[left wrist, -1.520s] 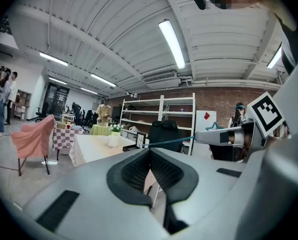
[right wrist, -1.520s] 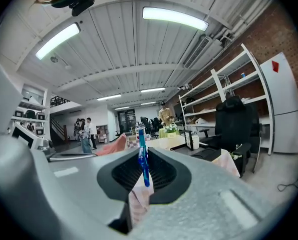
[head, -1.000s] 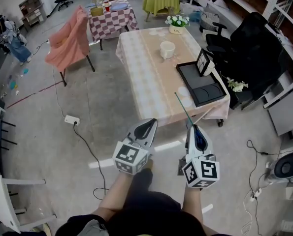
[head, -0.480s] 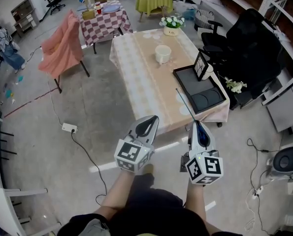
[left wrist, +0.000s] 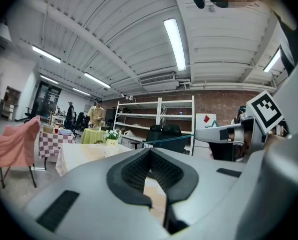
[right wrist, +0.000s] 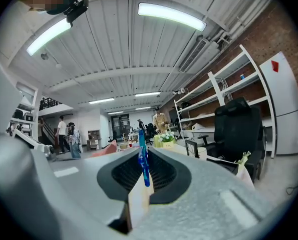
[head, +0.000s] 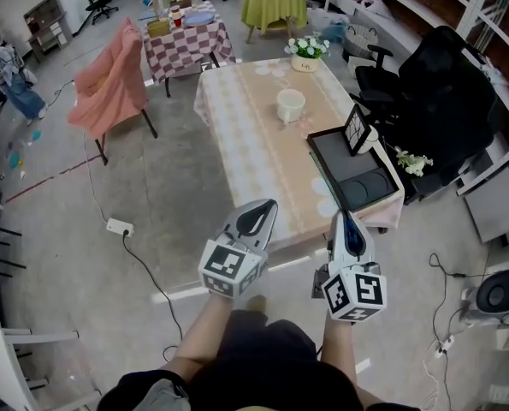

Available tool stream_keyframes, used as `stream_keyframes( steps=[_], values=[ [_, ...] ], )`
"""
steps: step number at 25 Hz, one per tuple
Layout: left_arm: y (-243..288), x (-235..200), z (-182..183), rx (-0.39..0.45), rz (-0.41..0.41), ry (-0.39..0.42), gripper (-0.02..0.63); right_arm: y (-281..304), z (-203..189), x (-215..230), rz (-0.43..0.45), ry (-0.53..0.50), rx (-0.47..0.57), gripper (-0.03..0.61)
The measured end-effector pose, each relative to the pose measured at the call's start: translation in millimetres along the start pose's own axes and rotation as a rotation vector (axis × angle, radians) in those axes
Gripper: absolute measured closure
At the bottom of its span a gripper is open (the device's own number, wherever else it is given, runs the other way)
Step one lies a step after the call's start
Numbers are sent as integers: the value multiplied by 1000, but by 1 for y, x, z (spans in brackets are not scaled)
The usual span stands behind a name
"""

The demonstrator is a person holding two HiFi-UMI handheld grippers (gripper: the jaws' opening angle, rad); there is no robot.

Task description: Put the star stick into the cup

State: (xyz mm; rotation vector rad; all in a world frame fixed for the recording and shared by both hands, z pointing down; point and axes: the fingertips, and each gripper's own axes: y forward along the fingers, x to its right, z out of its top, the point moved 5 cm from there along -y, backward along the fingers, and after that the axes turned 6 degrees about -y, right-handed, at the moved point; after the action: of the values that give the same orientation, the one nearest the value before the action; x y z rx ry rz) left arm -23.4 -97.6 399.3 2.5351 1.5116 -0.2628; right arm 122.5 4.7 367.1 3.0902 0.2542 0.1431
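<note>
The star stick [right wrist: 141,154] has a blue grip and a thin teal shaft [head: 325,184]. My right gripper [head: 346,223] is shut on the grip, and the shaft points up and forward over the near end of the table. The cream cup [head: 290,105] stands upright on the beige tablecloth, well beyond both grippers. My left gripper [head: 257,218] hangs beside the right one, short of the table's near edge, shut and empty. In the left gripper view the teal shaft [left wrist: 170,138] crosses above my left gripper [left wrist: 150,159].
The long table [head: 254,135] carries a black tray [head: 344,165] at the near right, a framed picture [head: 355,129] and a flower pot [head: 304,51]. A black office chair [head: 434,92] stands to the right, a draped chair [head: 109,84] to the left. Cables run across the floor [head: 143,247].
The table has shifted slightly in the head view as the person moves. Both grippers keep their pose and the stick stays held.
</note>
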Motion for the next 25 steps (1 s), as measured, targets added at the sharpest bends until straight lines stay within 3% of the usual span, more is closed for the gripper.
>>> stream_keyframes(
  steps=[16, 25],
  values=[
    [-5, -3, -11, -33, 14, -3, 604, 4, -4, -4, 26, 2, -18, 557],
    [10, -16, 11, 5, 65, 20, 604, 31, 11, 8, 62, 36, 23, 557]
  ],
)
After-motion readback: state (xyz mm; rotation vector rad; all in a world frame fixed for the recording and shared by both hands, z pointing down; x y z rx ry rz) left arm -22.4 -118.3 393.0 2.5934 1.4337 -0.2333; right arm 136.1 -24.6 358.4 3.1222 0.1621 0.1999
